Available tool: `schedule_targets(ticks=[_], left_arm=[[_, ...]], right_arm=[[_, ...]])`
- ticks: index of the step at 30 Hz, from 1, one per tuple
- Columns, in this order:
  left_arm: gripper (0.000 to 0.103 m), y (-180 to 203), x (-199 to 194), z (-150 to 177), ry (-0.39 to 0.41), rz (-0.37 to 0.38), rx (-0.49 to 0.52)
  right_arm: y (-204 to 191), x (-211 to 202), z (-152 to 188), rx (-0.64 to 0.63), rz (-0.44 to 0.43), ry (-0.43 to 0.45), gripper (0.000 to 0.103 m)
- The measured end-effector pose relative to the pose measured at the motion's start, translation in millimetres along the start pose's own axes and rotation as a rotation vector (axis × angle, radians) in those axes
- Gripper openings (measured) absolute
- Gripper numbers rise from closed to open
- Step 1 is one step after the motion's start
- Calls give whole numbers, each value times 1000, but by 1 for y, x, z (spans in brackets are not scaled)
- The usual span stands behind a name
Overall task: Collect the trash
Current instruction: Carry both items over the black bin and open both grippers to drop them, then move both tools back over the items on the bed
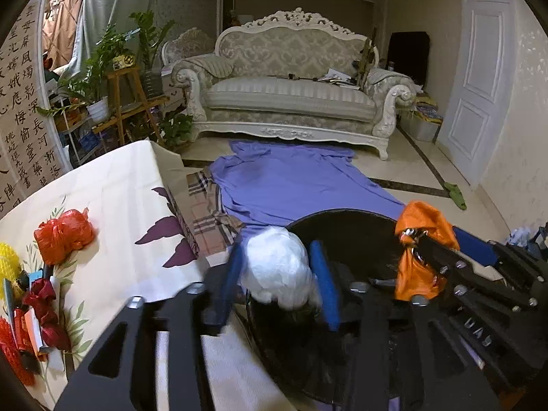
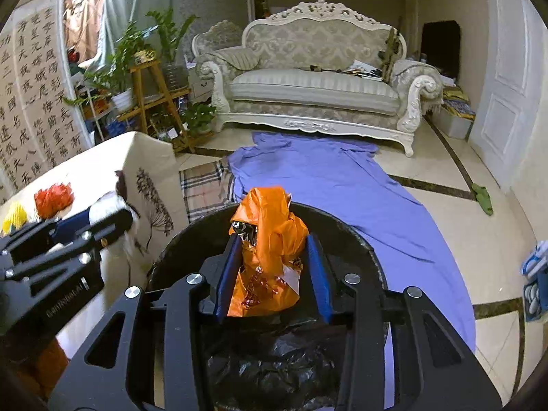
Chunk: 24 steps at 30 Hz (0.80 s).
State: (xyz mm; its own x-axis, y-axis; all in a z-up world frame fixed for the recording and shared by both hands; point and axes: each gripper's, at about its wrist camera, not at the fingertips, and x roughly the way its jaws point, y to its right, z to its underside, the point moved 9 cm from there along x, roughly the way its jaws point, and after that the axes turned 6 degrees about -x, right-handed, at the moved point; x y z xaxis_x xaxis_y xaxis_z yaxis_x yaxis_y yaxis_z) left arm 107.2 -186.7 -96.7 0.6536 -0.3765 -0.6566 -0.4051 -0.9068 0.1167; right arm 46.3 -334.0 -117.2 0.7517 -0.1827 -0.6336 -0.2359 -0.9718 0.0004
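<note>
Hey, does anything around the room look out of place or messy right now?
Yes. A purple sheet lies rumpled across the floor before the sofa, overlapping a plaid cloth. A green rag sits alone on the tiles by the door.

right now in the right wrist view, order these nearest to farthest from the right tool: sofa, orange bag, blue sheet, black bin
1. orange bag, gripped in the right tool.
2. black bin, directly beneath it.
3. blue sheet, on the floor beyond the bin.
4. sofa, against the far wall.
</note>
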Motion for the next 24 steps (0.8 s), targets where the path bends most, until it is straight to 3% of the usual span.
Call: schedule_targets(ticks=[2, 15, 24], left_arm=[[63, -4, 2, 1, -2, -2, -22], [74, -12, 0, -4, -8, -30, -54], [74, -49, -25, 4, -7, -98, -111]], right_arm=[[9, 1, -2, 32, 11, 5, 50], [26, -7, 3, 69, 40, 1, 55], [-17, -11, 4, 18, -26, -9, 55]])
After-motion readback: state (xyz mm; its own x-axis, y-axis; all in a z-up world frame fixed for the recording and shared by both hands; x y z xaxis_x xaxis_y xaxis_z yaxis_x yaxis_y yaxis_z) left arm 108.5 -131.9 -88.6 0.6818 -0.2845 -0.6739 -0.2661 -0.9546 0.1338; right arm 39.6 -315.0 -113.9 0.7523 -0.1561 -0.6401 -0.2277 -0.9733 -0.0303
